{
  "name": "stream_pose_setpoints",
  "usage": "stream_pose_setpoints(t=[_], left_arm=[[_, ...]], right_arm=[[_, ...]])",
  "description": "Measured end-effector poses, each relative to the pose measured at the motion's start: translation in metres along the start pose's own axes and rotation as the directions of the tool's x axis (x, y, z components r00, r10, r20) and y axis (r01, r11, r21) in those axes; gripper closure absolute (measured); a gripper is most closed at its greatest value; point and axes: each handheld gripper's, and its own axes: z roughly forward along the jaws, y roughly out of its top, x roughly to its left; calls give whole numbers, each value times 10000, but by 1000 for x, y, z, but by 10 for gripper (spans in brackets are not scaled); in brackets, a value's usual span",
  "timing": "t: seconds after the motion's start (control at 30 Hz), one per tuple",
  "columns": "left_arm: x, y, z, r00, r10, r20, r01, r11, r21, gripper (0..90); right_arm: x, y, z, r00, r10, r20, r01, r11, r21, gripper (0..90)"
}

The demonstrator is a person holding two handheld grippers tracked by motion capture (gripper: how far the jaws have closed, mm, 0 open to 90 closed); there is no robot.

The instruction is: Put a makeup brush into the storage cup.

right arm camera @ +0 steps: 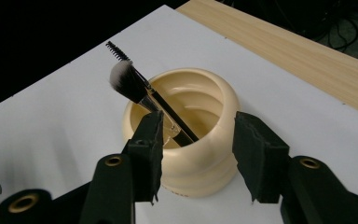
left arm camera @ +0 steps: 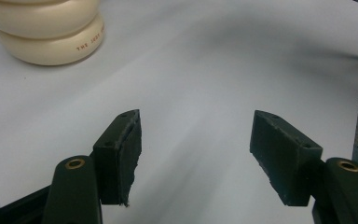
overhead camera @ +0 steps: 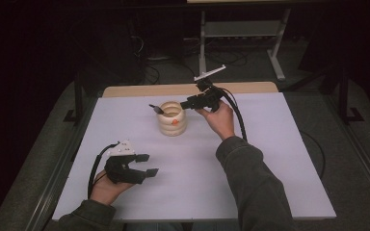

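High view: a cream ribbed pot [overhead camera: 172,118] stands mid-tabletop [overhead camera: 270,159] with brushes leaning inside; the right gripper [overhead camera: 185,103] hovers at its rim, while the left gripper [overhead camera: 147,164] rests nearer, released and empty. Left gripper view adds small lettering on the pot's base. Right gripper view reveals a makeup brush [right arm camera: 135,88] and a spoolie wand [right arm camera: 115,50] inside, jaws parted, touching neither. Placing looks finished; next comes backing away cleanly.
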Motion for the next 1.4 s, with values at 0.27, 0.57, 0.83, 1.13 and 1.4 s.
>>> stream_pose_setpoints(t=[0.27, 0.57, 0.83, 1.13, 1.4], left_arm=[[1, 0, 0, 9999, -117, -48, 117, 9999, -28, 329], [3, -1, -1, 9993, -350, -104, 348, 9992, -176, 303], [4, 0, -2, 9991, -379, -177, 374, 9989, -268, 289], [5, 0, -4, 9992, -333, -210, 326, 9989, -327, 294], [5, 0, -4, 9982, -579, -180, 569, 9972, -495, 287]], right_arm=[[-1, -10, -13, 9998, -135, 158, 132, 9997, 197, 406], [-1, -19, -24, 9997, -29, 242, 30, 10000, -27, 360], [-2, -28, -38, 9998, 68, 196, -62, 9995, -310, 326], [1, -35, -50, 9991, -50, 419, 60, 9997, -237, 316], [1, -46, -60, 9982, -180, 578, 190, 9997, -172, 301]])
